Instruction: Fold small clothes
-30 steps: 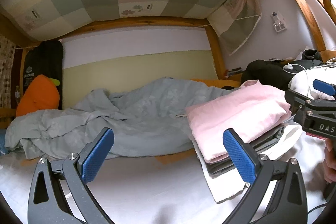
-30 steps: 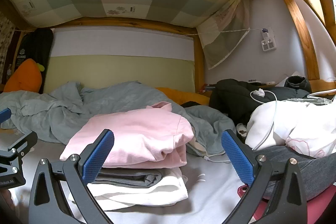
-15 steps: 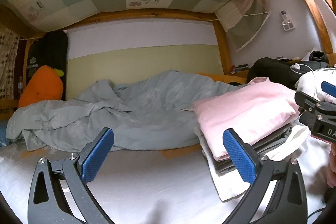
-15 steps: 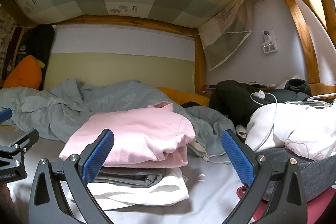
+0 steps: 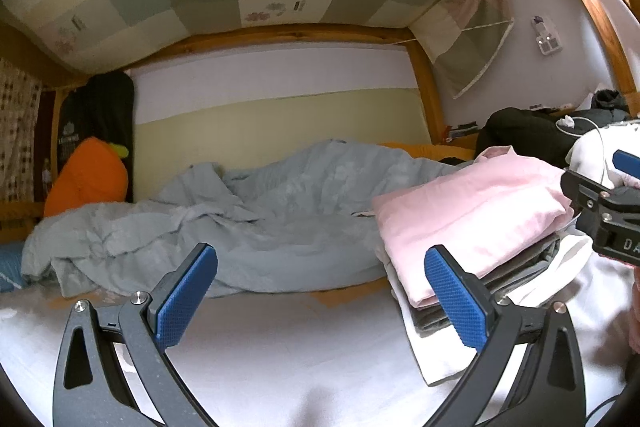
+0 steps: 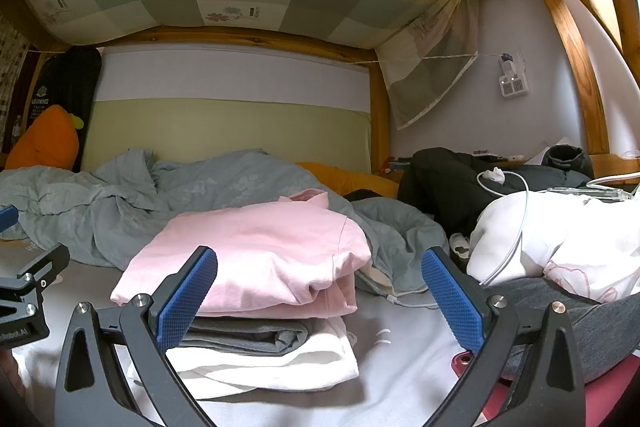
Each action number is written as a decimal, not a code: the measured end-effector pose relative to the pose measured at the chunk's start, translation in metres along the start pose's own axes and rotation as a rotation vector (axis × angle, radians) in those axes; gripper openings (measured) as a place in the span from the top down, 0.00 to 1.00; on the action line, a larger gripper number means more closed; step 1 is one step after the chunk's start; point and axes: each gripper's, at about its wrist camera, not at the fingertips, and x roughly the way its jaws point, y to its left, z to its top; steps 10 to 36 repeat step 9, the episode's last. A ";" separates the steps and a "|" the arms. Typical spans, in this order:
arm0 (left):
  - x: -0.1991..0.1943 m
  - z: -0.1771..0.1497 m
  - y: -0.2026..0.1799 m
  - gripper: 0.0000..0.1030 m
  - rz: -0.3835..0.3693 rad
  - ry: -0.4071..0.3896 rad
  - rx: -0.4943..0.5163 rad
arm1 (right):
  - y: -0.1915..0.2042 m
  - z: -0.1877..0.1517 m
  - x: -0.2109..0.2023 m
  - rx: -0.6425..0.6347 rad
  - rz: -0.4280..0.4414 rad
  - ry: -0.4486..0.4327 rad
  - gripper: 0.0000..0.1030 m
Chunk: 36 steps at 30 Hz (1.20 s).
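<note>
left gripper (image 5: 320,293) fingers spread wide, empty | right gripper (image 6: 319,290) fingers wide, empty | folded pink top (image 6: 256,251) tops grey and white folded stack on white sheet (image 5: 280,355), beside rumpled grey-blue duvet (image 5: 240,215)

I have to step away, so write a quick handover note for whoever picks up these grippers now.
Left gripper: open, holding nothing, over the white sheet.
Right gripper: open, holding nothing, facing the stack.
Done: pink top folded on a grey garment and a white one.
Possibly left: the white garment and grey one lying loose to the right.
</note>
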 end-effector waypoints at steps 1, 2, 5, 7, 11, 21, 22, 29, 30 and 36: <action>-0.001 0.000 -0.002 0.00 -0.004 -0.008 0.008 | 0.000 0.000 0.000 0.000 -0.001 0.001 0.00; -0.002 0.000 -0.003 0.00 -0.006 -0.013 0.013 | 0.000 0.000 0.000 0.000 -0.001 0.001 0.00; -0.003 0.001 -0.004 0.00 -0.005 -0.016 0.018 | -0.001 -0.001 0.001 0.003 0.000 0.004 0.00; -0.002 0.001 -0.004 0.00 -0.005 -0.012 0.012 | -0.003 -0.002 0.002 0.007 -0.001 0.006 0.00; -0.002 0.001 -0.003 0.00 -0.006 -0.009 0.003 | -0.004 -0.002 0.004 0.010 0.001 0.010 0.00; -0.002 0.001 -0.003 0.00 -0.006 -0.009 0.003 | -0.004 -0.002 0.004 0.010 0.001 0.010 0.00; -0.002 0.001 -0.003 0.00 -0.006 -0.009 0.003 | -0.004 -0.002 0.004 0.010 0.001 0.010 0.00; -0.002 0.001 -0.003 0.00 -0.006 -0.009 0.003 | -0.004 -0.002 0.004 0.010 0.001 0.010 0.00; -0.002 0.001 -0.003 0.00 -0.006 -0.009 0.003 | -0.004 -0.002 0.004 0.010 0.001 0.010 0.00; -0.002 0.001 -0.003 0.00 -0.006 -0.009 0.003 | -0.004 -0.002 0.004 0.010 0.001 0.010 0.00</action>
